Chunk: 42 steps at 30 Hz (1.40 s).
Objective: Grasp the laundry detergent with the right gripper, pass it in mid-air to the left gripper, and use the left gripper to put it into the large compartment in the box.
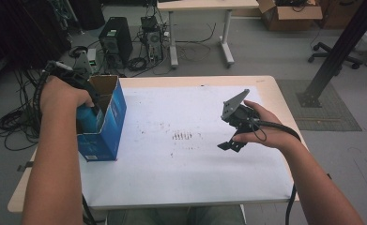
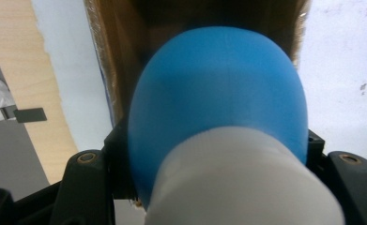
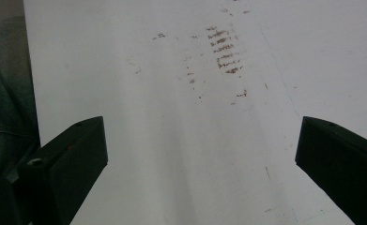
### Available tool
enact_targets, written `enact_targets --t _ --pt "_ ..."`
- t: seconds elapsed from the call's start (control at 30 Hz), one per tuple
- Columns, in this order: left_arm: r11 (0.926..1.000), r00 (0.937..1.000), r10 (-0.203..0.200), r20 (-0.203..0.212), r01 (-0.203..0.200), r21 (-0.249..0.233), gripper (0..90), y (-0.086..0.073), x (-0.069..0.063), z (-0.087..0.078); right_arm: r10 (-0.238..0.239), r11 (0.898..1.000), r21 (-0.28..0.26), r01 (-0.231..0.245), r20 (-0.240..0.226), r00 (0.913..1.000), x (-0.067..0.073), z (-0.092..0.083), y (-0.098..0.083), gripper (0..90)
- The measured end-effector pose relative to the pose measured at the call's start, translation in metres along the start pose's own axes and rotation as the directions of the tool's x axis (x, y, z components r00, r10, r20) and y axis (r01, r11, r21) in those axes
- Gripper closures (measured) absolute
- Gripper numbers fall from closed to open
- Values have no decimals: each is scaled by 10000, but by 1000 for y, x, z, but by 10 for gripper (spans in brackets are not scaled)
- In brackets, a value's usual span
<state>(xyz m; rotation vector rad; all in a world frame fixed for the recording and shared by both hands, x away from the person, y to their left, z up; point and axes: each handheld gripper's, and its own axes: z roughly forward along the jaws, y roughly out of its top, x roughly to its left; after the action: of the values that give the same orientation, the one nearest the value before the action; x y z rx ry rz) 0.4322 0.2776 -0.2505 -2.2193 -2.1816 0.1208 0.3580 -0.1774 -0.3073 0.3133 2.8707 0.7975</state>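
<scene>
Landmark: open-topped blue cardboard box [image 1: 107, 123] with a brown inside, standing upright at the left edge of the white-covered worktop [image 1: 181, 178].
Left tool: the left tool [image 1: 85, 101], held just above the box mouth, is clamped on a rounded blue plastic bottle with a white cap [image 2: 218, 117]; in the left gripper view the black jaws press on either side of the bottle near the cap.
Bottle place: its blue body is partly down inside the box mouth, cap end towards the hand, brown box walls around its far end.
Step in hand: by the look of it, lowering the bottle into the box; it is not yet resting on the bottom, so far as can be told.
Next move: likely a straight push down, keeping the bottle centred so it does not catch a flap or tip the light box, then letting go.
Right tool: the right tool [image 1: 231, 144], well to the right of the box, hangs over the bare worktop near some brown smudges [image 3: 224, 47]; its jaws stand wide apart with nothing between them.
</scene>
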Motion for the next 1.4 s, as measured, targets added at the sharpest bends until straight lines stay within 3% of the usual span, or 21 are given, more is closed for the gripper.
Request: enact_targets --t 0.4,0.83,1.2,1.4 --pt "9999 10000 20 -60 -20 130 381 2 5 27 -95 10000 13 95 -74 9999 1 4 4 28" --pt "9997 9999 98 98 -100 224 381 6 4 45 -125 9999 35 125 -116 9999 1 4 5 27" --pt "9997 9998 139 119 -142 215 380 5 5 48 -135 9999 2 135 -134 9998 2 5 5 28" --pt "9993 9992 372 113 -373 28 374 5 5 49 -159 9999 26 159 -187 9997 2 4 4 28"
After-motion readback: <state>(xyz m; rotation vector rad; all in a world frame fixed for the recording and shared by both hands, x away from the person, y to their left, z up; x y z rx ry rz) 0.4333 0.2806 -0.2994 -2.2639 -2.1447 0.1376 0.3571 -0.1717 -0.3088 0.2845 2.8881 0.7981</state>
